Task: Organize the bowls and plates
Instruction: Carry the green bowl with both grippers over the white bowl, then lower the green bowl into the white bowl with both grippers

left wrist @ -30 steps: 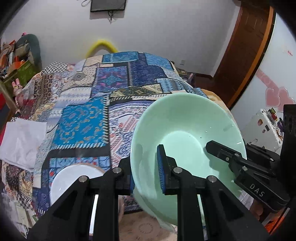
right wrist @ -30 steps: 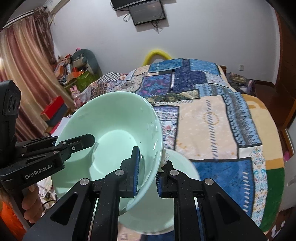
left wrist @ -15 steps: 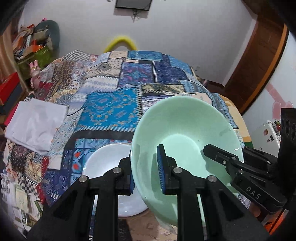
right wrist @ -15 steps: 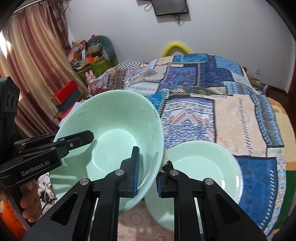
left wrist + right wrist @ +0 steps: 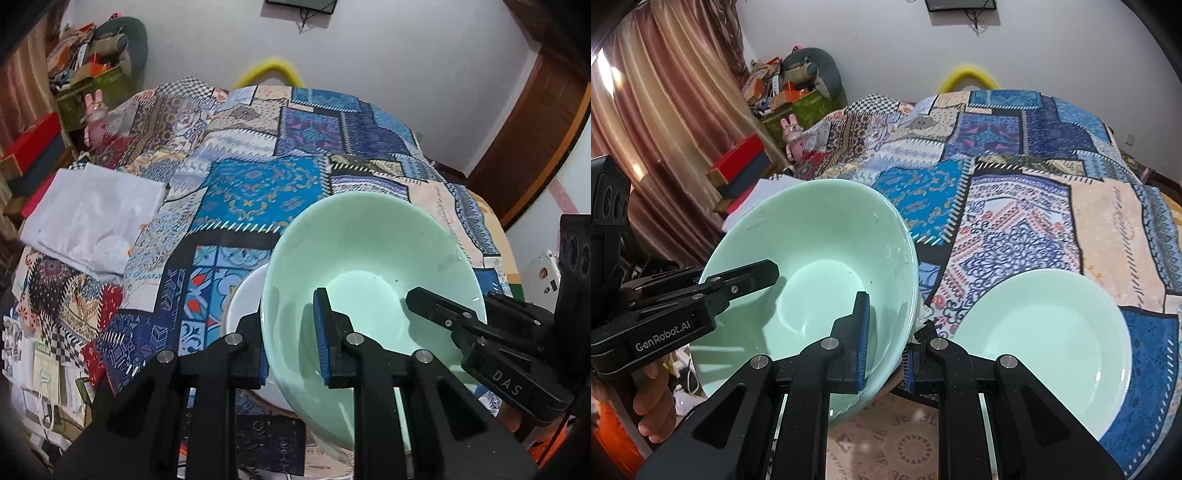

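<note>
A large mint-green bowl [image 5: 373, 266] [image 5: 816, 266] is held tilted in the air above the patchwork bedspread by both grippers. My left gripper [image 5: 291, 343] is shut on its left rim, one finger inside and one outside. My right gripper [image 5: 886, 347] is shut on its right rim the same way; it also shows in the left wrist view [image 5: 461, 325]. The left gripper shows in the right wrist view [image 5: 738, 280]. A white bowl [image 5: 243, 314] sits on the bedspread, partly hidden under the green bowl. A pale green plate [image 5: 1045, 339] lies on the bedspread to the right.
The patchwork bedspread [image 5: 266, 192] covers a bed. A white folded cloth [image 5: 92, 218] lies at its left. Boxes and clutter [image 5: 783, 92] stand by the curtain on the left. A wooden door [image 5: 532, 140] is at the right.
Both grippers have carried the green bowl leftwards over the bed. The white bowl has slid under the green bowl in the left view; the green plate now lies further right in the right view.
</note>
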`<state>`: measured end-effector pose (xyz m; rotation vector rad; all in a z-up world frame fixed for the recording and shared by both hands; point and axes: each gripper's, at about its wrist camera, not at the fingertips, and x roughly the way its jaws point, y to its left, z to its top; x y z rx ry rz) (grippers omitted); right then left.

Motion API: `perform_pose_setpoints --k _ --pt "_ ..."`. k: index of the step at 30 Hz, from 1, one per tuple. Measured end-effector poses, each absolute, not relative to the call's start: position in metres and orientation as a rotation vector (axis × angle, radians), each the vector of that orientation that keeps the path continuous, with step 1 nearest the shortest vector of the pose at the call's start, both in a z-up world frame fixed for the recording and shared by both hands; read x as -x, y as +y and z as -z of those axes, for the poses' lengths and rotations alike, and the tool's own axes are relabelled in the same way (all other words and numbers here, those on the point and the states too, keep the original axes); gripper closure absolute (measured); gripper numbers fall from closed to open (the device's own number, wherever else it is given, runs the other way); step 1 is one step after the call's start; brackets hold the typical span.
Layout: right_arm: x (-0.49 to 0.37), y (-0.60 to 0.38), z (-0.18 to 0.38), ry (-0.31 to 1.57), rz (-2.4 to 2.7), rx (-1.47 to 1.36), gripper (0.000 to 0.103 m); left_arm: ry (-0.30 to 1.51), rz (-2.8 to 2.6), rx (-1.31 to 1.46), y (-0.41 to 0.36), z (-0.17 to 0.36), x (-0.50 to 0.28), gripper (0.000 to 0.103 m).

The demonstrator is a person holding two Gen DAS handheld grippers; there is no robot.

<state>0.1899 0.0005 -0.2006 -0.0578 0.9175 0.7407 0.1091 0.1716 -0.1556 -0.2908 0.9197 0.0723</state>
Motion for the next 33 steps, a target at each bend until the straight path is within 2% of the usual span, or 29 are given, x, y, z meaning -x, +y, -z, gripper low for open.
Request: perform_pose_setpoints --k 33 --pt "-0.196 0.027 0.252 1.058 -0.745 0.117 0.089 1.050 -0.080 0.305 0.193 0.217 -0.121 0.083"
